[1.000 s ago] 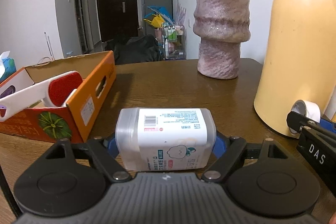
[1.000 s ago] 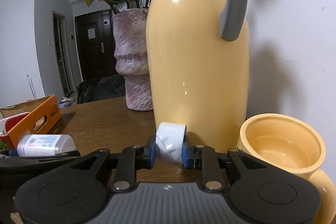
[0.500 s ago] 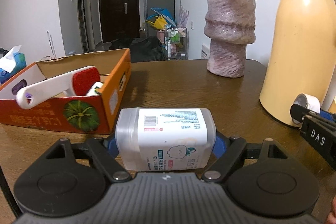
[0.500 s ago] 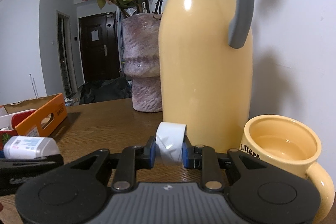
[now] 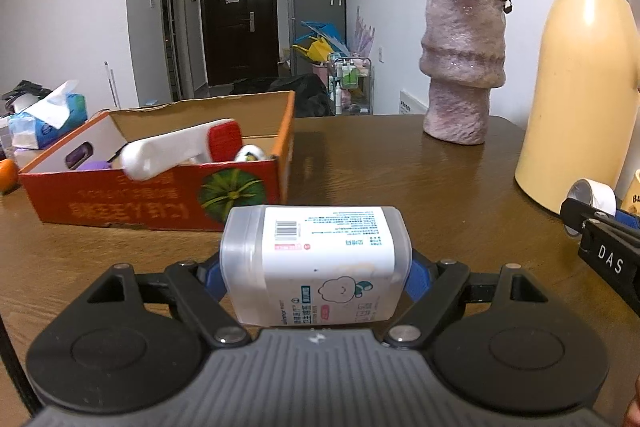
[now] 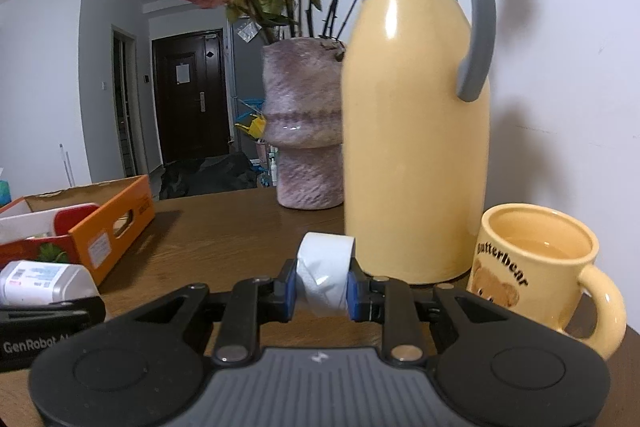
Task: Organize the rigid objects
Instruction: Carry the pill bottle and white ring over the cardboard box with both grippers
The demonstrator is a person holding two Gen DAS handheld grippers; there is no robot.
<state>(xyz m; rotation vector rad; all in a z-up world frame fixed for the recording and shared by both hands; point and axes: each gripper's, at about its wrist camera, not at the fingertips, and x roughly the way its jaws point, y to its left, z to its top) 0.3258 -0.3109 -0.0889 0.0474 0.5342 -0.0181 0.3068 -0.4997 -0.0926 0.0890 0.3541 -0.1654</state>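
On the wooden counter (image 5: 400, 179), the orange cardboard box (image 5: 168, 199) is my landmark; it lies ahead and to the left of both tools, its open top already holding a white-and-red brush (image 5: 184, 147) and other small items. Right of the box stand a mauve vase (image 5: 462, 67) of dried roses, a tall yellow thermos (image 6: 416, 131) and, furthest right, a yellow mug (image 6: 540, 267).

My left tongs (image 5: 316, 267) are clamped on a white wipes canister (image 5: 316, 259), held off the counter with its long axis crosswise to the fingers and parallel to the box's near wall. The canister sits just short of that wall, toward its right corner, so I judge the left hand nearer the box and likely first to deliver; the wall must be cleared, and the brush fills much of the middle.

My right tongs (image 6: 322, 285) are closed on a roll of white tape (image 6: 324, 273), well right of the box and just in front of the thermos. The left tool lies between this roll and the box.
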